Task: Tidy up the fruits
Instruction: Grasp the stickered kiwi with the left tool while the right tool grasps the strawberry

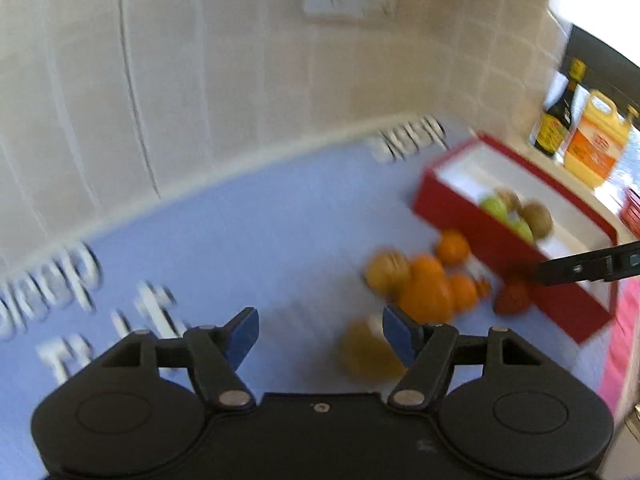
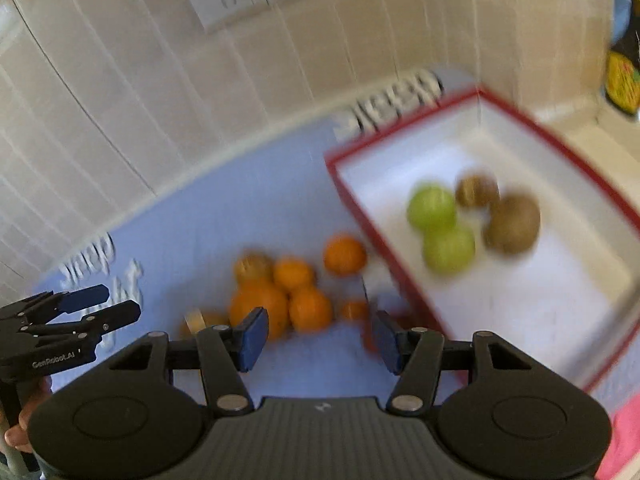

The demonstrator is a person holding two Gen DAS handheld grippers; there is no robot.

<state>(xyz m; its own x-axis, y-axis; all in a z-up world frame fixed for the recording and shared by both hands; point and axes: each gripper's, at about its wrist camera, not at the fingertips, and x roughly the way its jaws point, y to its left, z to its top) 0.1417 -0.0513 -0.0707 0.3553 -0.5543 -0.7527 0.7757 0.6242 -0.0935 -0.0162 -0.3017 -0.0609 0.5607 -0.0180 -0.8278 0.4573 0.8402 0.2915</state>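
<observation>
Blue mat (image 2: 256, 208) | L gripper (image 1: 318, 334) wide apart, empty | R gripper (image 2: 318, 336) wide apart, empty | oranges (image 2: 280, 292) beside red box (image 2: 384, 248)

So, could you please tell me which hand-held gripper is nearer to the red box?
Right. The right hand-held gripper hovers open beside the red box's near wall; the left hand-held gripper, also open, sits farther left, beyond the oranges.

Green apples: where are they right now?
In the right wrist view, both green apples lie inside the red box, right of centre, touching each other, with two brown kiwis just to their right.
</observation>
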